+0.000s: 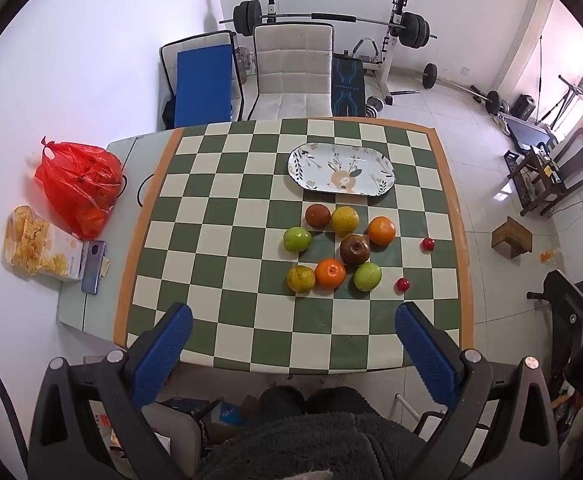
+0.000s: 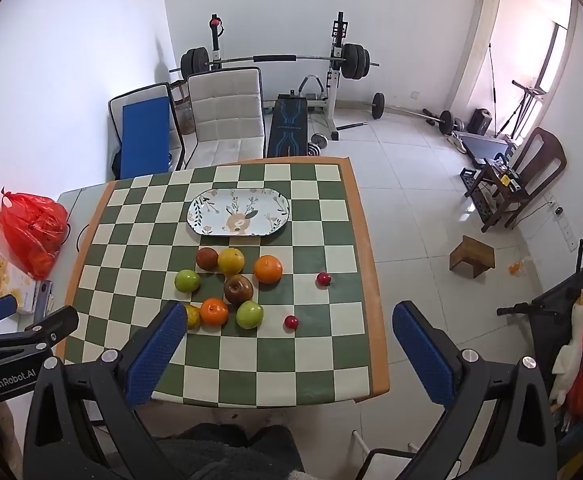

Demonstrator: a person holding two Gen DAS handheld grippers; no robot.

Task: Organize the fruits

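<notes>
An empty oval floral plate (image 1: 341, 169) (image 2: 238, 211) lies at the far side of the checkered table. In front of it lie several fruits: two oranges (image 1: 330, 273) (image 2: 268, 269), two green apples (image 1: 297, 239) (image 2: 249, 314), two dark brown apples (image 1: 354, 249) (image 2: 238, 289), two yellowish fruits (image 1: 345, 220) (image 2: 230, 261) and two small red fruits (image 1: 402, 284) (image 2: 291, 322). My left gripper (image 1: 291, 320) is open and empty above the table's near edge. My right gripper (image 2: 289, 322) is open and empty, near the fruits' right side.
A red plastic bag (image 1: 79, 184), a snack box (image 1: 37, 248) and a phone (image 1: 93, 266) sit at the table's left end. A white chair (image 1: 291, 72) stands behind the table. Weight equipment stands at the back, and a wooden stool (image 2: 471, 256) on the floor to the right.
</notes>
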